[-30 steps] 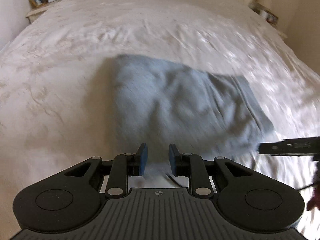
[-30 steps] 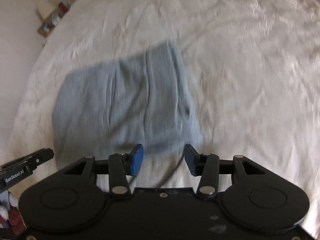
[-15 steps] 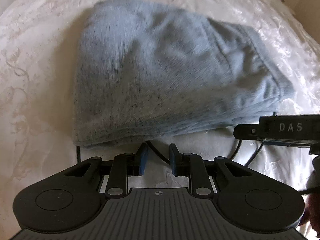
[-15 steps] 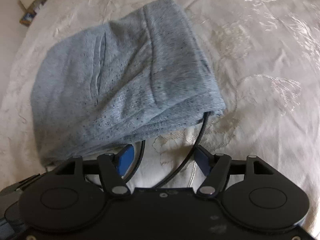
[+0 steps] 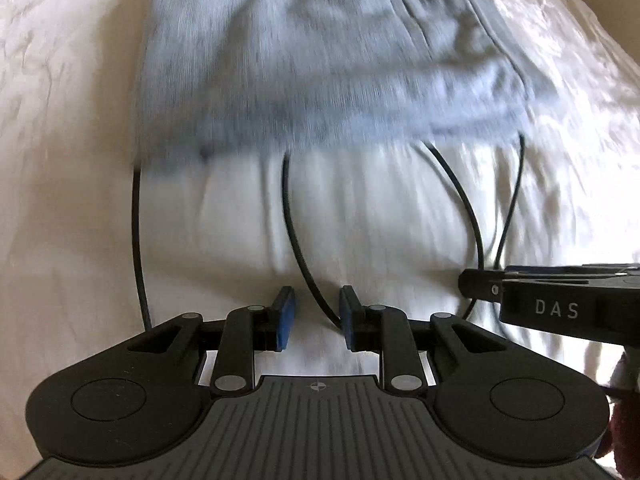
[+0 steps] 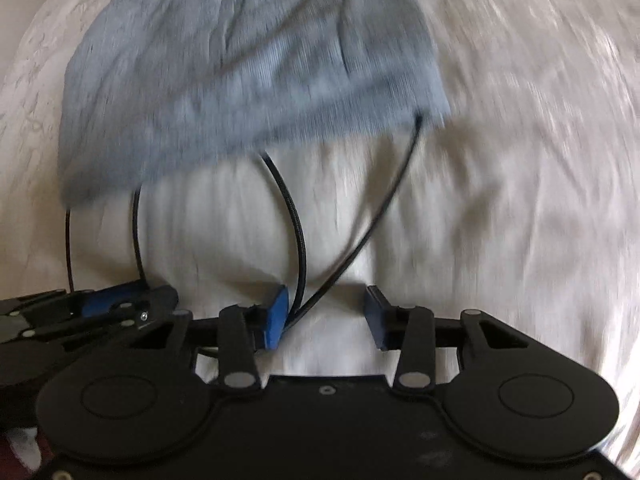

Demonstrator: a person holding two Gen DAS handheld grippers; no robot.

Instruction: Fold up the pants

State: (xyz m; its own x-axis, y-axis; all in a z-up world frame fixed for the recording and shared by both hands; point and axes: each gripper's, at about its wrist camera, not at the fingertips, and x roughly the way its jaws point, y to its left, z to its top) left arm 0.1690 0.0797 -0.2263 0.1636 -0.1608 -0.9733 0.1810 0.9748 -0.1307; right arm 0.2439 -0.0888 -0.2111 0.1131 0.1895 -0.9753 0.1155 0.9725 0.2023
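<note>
Left gripper [image 5: 316, 316] jaws stand a little apart, blue pads [image 5: 285, 317] facing each other; a black cord [image 5: 294, 236] runs down into the gap beside the right-hand pad, pads not pressing on it, nothing gripped. Right gripper [image 6: 326, 316] jaws wider and closing; two cords [image 6: 298, 236] drop in against the left-hand blue pad [image 6: 276, 316], the other pad clear of them, no cloth between. Both grippers point steeply down at the bedcover [image 5: 380, 208]. Pants [image 5: 332, 52], grey-blue knit, folded into a thick bundle, lie flat on the cover ahead of both grippers, apart from the fingertips; near hem edge faces the jaws. Four black cords come out from under that near edge and trail back toward the cameras: one at the far left [image 5: 138, 240], one to the centre, two on the right [image 5: 472, 216] that pass behind the right gripper's side, marked "DAS". In the right wrist view the left gripper [image 6: 120, 304] sits just beside on the left, low over the cover. Cover is white, embroidered, wrinkled, soft bulge just in front of the jaws. Both views motion-blurred. Dark red fuzzy sleeve [image 5: 624, 440] at the lower right edge of the left view. Room barely visible.
</note>
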